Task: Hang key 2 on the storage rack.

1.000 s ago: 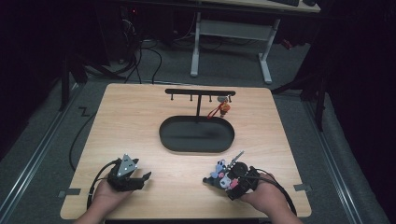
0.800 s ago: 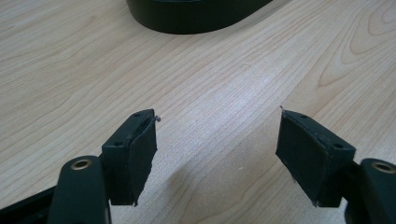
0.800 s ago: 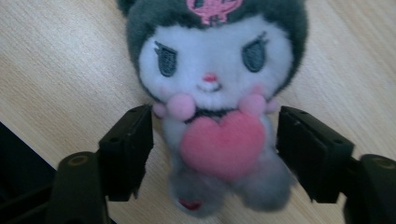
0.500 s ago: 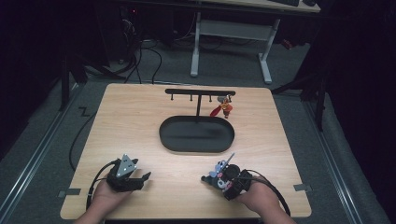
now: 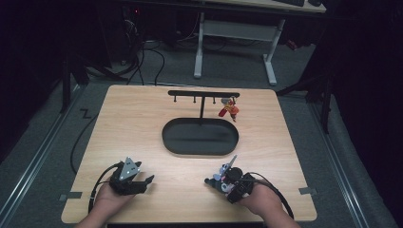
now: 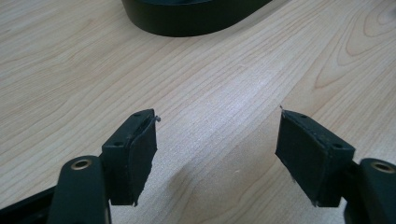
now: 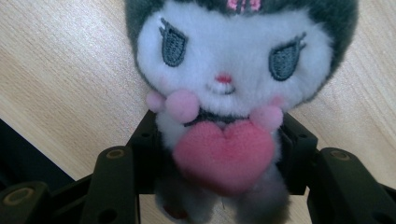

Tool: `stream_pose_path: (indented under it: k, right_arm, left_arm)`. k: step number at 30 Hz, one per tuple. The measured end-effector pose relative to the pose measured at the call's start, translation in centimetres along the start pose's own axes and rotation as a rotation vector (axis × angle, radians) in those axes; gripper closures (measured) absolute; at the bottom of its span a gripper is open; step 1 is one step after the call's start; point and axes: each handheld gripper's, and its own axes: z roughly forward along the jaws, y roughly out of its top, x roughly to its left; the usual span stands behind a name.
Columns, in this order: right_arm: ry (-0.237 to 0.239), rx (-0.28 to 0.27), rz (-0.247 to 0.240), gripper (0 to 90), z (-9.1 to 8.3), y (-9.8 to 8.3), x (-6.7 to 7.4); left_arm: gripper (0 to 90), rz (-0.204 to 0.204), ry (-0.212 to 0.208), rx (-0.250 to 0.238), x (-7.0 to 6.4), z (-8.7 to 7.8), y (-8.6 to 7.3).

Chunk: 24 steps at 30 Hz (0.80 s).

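Observation:
A small plush toy [image 7: 224, 70] with a white face, grey hood and pink heart lies near the table's front right [image 5: 219, 178]. My right gripper [image 7: 219, 135] has just been closing its jaws, and its pads now press the plush's body from both sides; it sits by the front edge [image 5: 217, 182]. My left gripper [image 6: 217, 135] stands open over bare wood with nothing between its fingers, at the front left [image 5: 147, 184]. A black oval tray [image 5: 199, 148] lies mid-table, its rim [image 6: 187, 25] showing ahead of the left jaws.
Behind the tray stands a black hook rack [image 5: 203, 94] with a red keychain [image 5: 228, 110] hanging at its right end. The wooden table [image 5: 142, 123] has bare wood to the left and right of the tray. Desk legs and cables lie on the floor beyond.
The right hand has shifted slightly left at the plush toy. The left hand has stayed put.

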Motion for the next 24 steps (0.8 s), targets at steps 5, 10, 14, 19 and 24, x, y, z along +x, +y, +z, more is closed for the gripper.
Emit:
stream_pose_path:
  k: [5,10,14,19,24]
  right_arm:
    - [-0.006,0.014,0.003,47.9,-0.2,0.4,0.1]
    - [0.014,0.002,0.034,48.0,-1.1,0.6,-0.1]
    - [0.017,-0.013,0.049,47.9,-2.3,0.8,-0.3]
    - [0.02,-0.026,0.094,47.8,-4.5,1.3,-1.0]
    - [0.014,-0.047,0.122,47.8,-6.9,2.2,-1.9]
  left_arm:
    - [29.3,-0.001,0.0,-0.001,0.0,0.0,0.0]
    - [29.3,-0.001,0.0,-0.001,0.1,0.0,-0.1]
    - [29.3,-0.003,-0.001,-0.001,0.1,-0.1,-0.1]
    - [29.3,-0.002,-0.002,0.0,0.1,-0.1,-0.1]
    - [29.3,-0.002,-0.003,-0.001,0.1,-0.1,-0.1]
